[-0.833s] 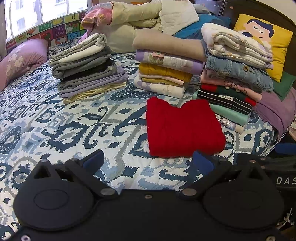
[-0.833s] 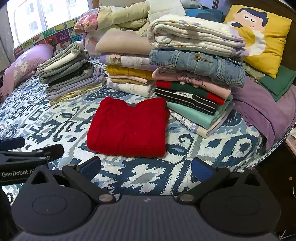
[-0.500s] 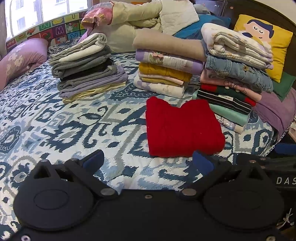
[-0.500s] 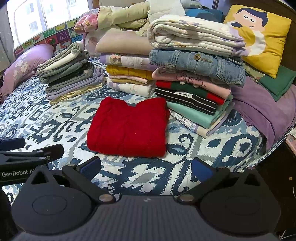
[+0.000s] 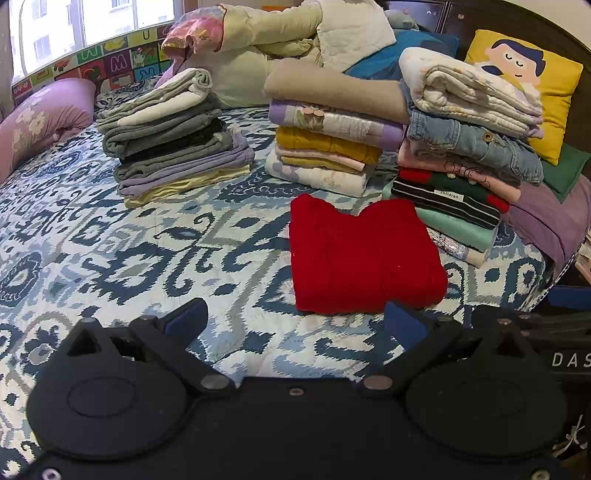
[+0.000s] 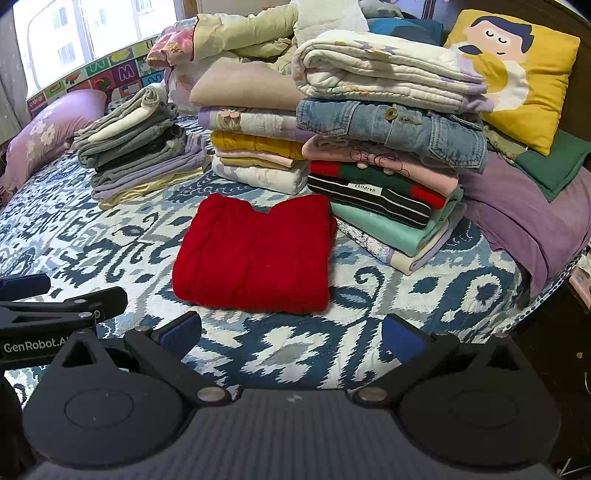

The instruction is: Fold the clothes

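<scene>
We see the red sweater [image 6: 255,254] lying folded flat on the patterned bedspread [image 5: 147,251], just beside the tall right-hand stack [image 6: 391,170] of folded clothes. Our left gripper [image 5: 295,323] and right gripper [image 6: 291,334] hang near its front edge, fingers spread wide and holding nothing. If we lift it by one layer alone, the folds could fall open; a careless nudge could topple that leaning stack.

Daylight enters from the window [image 5: 92,26] at the far left, and its panes are overexposed, almost white. The bed cover [image 5: 110,251] is lit evenly, with soft shadows. Both views are sharp, but edges curve strongly and corners turn black.
</scene>
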